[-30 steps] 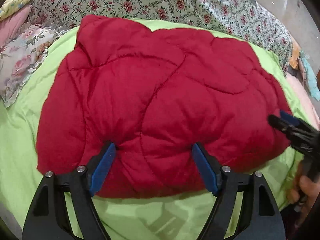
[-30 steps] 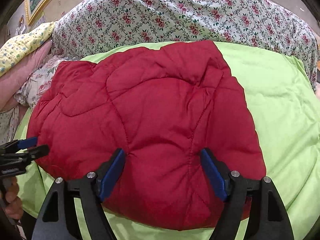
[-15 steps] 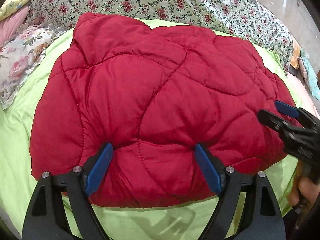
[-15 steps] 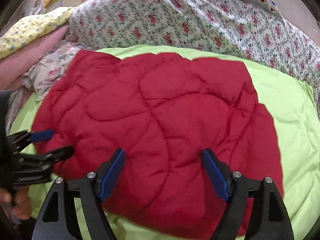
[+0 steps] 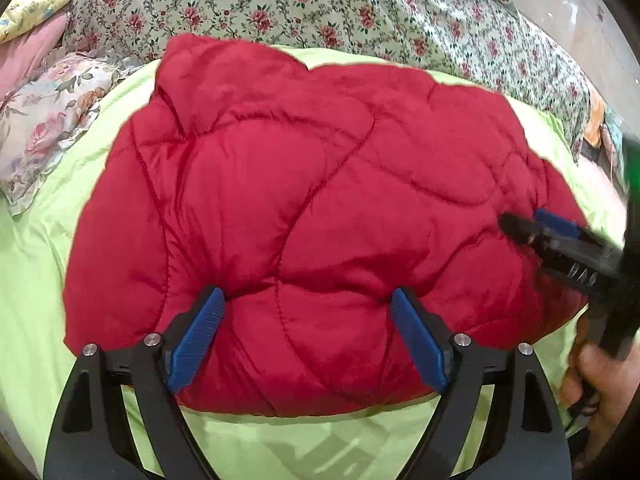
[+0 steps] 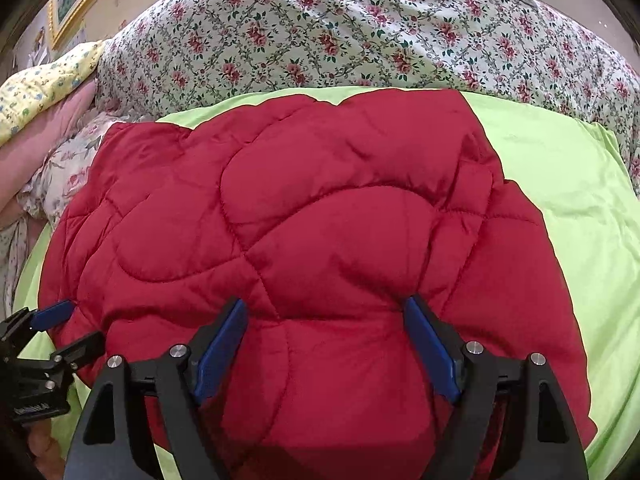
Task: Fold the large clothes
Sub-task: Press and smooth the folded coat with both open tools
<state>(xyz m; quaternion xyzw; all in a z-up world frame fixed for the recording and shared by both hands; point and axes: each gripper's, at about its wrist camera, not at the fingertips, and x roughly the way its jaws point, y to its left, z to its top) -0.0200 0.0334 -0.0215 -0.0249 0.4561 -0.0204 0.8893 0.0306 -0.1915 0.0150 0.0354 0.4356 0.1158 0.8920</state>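
A red quilted padded garment point(image 5: 320, 200) point(image 6: 300, 220) lies folded into a thick bundle on a lime green sheet point(image 5: 40, 280) point(image 6: 580, 200). My left gripper point(image 5: 308, 296) stands wide at its near edge. The tips sink into the padding, and a bulge of red fabric rises between the blue pads without being clamped. My right gripper point(image 6: 326, 304) does the same further right, jaws wide and tips denting the fabric. The right gripper point(image 5: 520, 224) also shows at the right of the left wrist view, lying over the bundle's right end. The left gripper point(image 6: 76, 324) shows at the bundle's left edge.
A floral quilt point(image 5: 320, 8) point(image 6: 360, 32) is piled behind the green sheet. A flowered pillow point(image 5: 44, 120) and a pink pillow point(image 6: 40, 140) lie at the left. A person's hand point(image 5: 600, 376) holds the right gripper's handle. Bare green sheet lies right of the garment.
The right gripper has slid leftward over the red garment. The left gripper's jaws have spread slightly, and it has hardly moved. The bundle stays on the sheet.
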